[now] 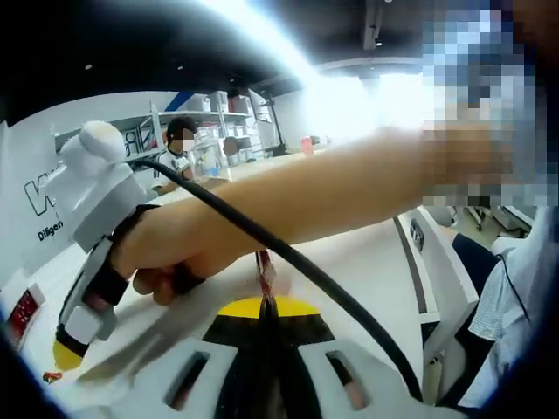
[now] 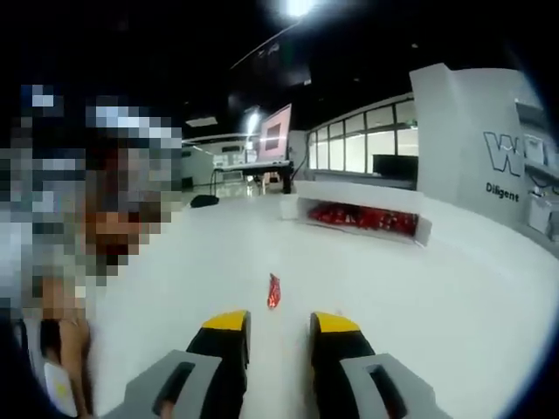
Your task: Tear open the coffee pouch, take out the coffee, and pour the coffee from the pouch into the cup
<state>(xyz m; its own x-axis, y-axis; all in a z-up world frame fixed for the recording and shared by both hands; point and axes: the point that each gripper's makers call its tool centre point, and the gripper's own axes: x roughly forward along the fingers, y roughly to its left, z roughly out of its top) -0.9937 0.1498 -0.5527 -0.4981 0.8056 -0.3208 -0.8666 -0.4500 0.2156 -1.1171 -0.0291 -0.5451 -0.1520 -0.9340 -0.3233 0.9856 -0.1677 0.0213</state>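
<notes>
A thin red coffee pouch stands edge-on between the yellow-tipped jaws of my left gripper, which is shut on it. A person's hand and bare forearm cross the left gripper view, holding my white right gripper at the lower left, its black cable trailing across. In the right gripper view, my right gripper is open, with nothing between its jaws. A small red piece lies on the white table just ahead of them.
A long white box holding several red pouches stands at the back of the table. A second table with a dark chair lies to the right. Shelves and a seated person are far behind.
</notes>
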